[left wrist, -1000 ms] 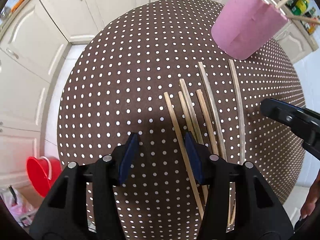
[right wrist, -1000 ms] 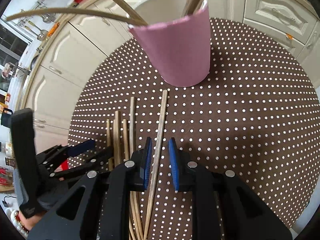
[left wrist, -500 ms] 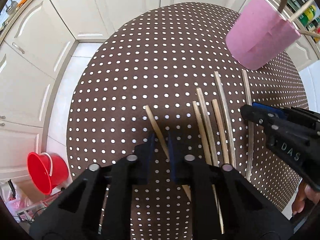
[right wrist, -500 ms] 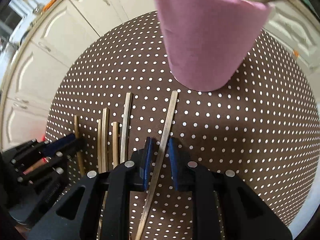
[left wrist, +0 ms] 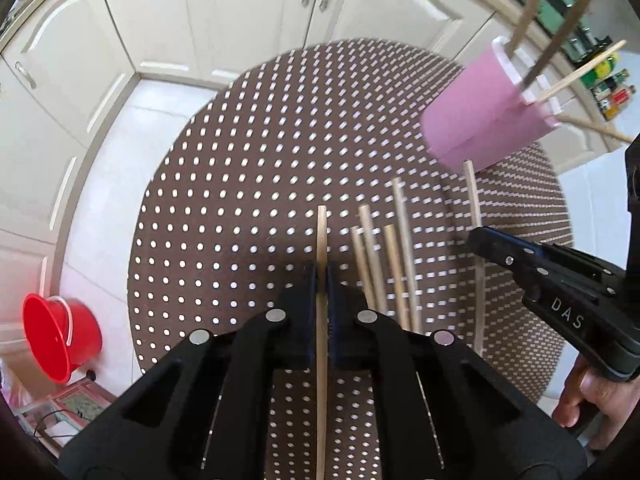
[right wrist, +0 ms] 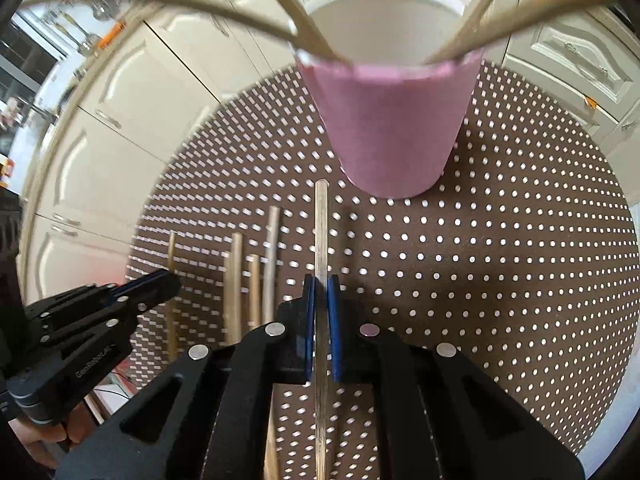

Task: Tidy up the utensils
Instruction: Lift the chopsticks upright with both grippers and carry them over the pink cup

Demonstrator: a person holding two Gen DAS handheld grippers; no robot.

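My left gripper (left wrist: 321, 276) is shut on a wooden chopstick (left wrist: 321, 236), lifted a little above the brown dotted table (left wrist: 240, 200). My right gripper (right wrist: 320, 286) is shut on a paler chopstick (right wrist: 321, 224), whose tip points at the base of the pink cup (right wrist: 392, 128). Several more chopsticks (left wrist: 384, 256) lie side by side on the cloth between the two grippers. The pink cup (left wrist: 480, 120) stands at the far right of the left wrist view with several chopsticks leaning out of it. The right gripper (left wrist: 476, 240) shows there too, clamped on its chopstick.
Cream cabinet doors (left wrist: 240, 20) ring the round table. A red bucket (left wrist: 60, 340) sits on the floor at the lower left. A hand (left wrist: 588, 400) holds the right tool at the table's edge. The left gripper's body (right wrist: 80, 332) fills the lower left of the right wrist view.
The left jaws went from open to shut on the leftmost chopstick and lifted it. The right jaws tightened on their chopstick, which now stands straight in the jaws, nearer the pink cup.
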